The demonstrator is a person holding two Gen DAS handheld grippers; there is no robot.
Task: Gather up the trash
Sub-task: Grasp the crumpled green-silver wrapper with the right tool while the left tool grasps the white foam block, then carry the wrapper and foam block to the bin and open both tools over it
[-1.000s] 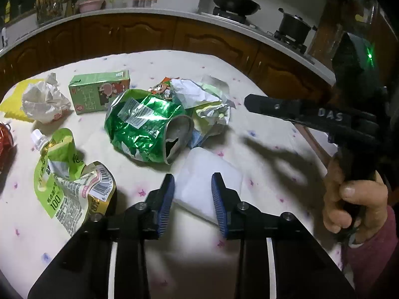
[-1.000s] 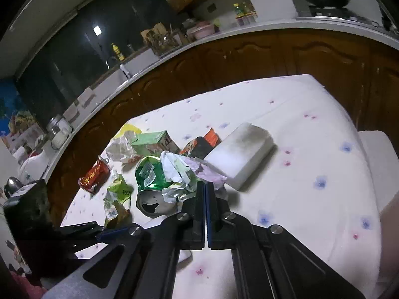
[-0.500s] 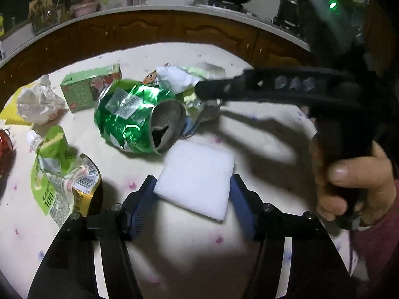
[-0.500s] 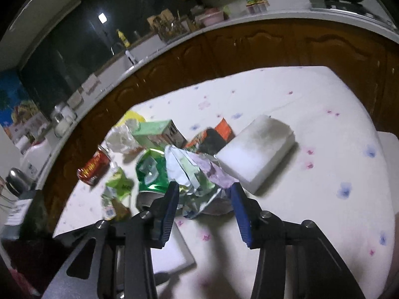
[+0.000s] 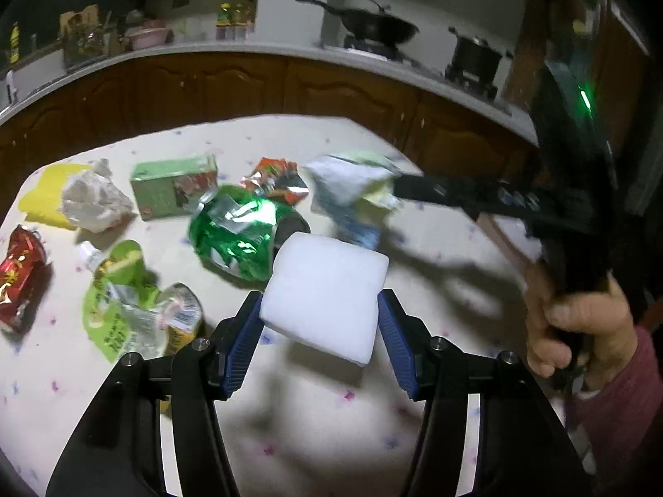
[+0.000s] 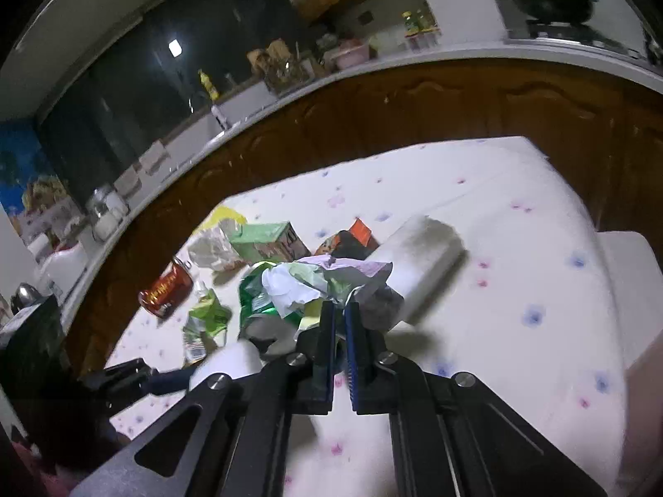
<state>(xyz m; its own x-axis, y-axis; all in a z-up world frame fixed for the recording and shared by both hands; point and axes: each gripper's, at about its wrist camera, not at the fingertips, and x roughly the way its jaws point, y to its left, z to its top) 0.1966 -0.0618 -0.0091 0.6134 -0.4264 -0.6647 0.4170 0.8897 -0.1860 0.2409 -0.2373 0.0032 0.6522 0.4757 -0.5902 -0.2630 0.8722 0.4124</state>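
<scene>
Picking-up step: the left claw [image 5: 319,323] is closing on the white block [image 5: 325,296]; the right claw [image 6: 339,323] pinches crumpled paper [image 6: 327,285]. Next, both need a bin.

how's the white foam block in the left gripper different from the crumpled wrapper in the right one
The white foam block is smooth, plain and squarish; the crumpled wrapper is wrinkled, with white, green and pale purple patches. The block fills wide-set jaws of the left gripper; the wrapper is pinched by the nearly shut right gripper. Both are gripped above the table.

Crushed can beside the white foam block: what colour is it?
Shiny green with silver patches; the crushed can shows best in the left wrist view.
</scene>
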